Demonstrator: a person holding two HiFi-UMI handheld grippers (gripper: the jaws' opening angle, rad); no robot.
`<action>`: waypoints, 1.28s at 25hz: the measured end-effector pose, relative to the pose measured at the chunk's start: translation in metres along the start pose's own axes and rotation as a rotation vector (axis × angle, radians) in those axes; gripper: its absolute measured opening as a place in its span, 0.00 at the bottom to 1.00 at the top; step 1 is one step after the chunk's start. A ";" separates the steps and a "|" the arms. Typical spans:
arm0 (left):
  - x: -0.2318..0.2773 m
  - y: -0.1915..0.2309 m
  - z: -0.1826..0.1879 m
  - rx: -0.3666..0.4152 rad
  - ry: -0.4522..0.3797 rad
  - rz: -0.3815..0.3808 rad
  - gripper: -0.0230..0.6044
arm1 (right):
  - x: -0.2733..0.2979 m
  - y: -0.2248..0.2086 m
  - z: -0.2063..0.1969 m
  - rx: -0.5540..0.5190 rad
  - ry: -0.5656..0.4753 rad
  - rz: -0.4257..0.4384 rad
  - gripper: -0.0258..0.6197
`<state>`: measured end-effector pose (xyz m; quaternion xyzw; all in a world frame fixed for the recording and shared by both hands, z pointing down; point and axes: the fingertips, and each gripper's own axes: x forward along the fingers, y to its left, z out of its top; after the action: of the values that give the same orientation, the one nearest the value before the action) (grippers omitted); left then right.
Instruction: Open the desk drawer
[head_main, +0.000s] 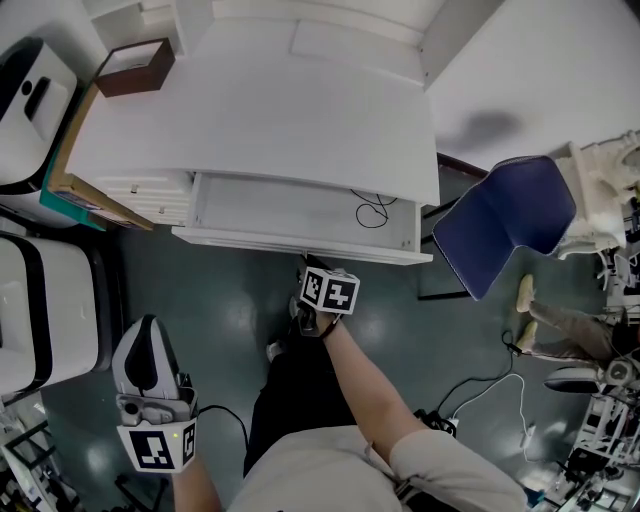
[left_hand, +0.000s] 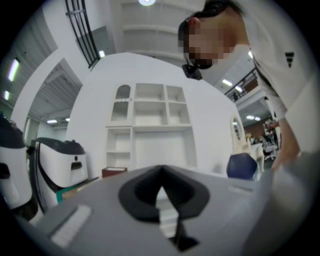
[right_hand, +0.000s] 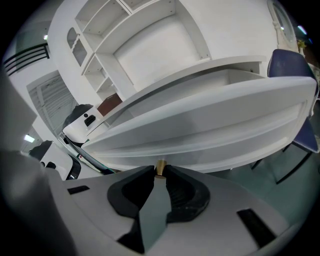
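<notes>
The white desk (head_main: 260, 120) has its wide drawer (head_main: 290, 212) pulled out toward me, with a thin dark cable (head_main: 372, 210) lying inside. My right gripper (head_main: 308, 268) is at the middle of the drawer front. In the right gripper view its jaws are shut on the small brass knob (right_hand: 160, 168) under the white drawer front (right_hand: 210, 120). My left gripper (head_main: 148, 325) hangs low at the left, away from the desk. It points level at the desk's white shelving (left_hand: 150, 125), and its jaws (left_hand: 161, 172) meet at the tips with nothing between them.
A blue chair (head_main: 505, 220) stands right of the drawer. A brown box (head_main: 135, 65) sits on the desk's far left corner. White machines (head_main: 40, 300) crowd the left side. Cables (head_main: 480, 390) trail on the dark floor, and another person's legs (head_main: 570, 325) show at the right.
</notes>
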<state>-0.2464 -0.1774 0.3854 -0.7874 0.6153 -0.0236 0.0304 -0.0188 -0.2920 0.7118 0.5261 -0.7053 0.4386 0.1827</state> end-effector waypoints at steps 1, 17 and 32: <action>-0.002 -0.001 0.000 0.000 0.000 0.000 0.05 | -0.001 0.001 -0.002 0.003 0.000 0.003 0.16; -0.030 -0.008 0.004 0.008 -0.013 0.014 0.05 | -0.014 0.005 -0.026 0.004 0.003 0.009 0.16; -0.040 -0.008 0.011 0.006 -0.037 0.021 0.05 | -0.041 0.009 -0.021 -0.044 -0.063 -0.010 0.09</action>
<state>-0.2472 -0.1360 0.3755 -0.7812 0.6226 -0.0107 0.0442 -0.0154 -0.2504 0.6905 0.5391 -0.7175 0.4052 0.1740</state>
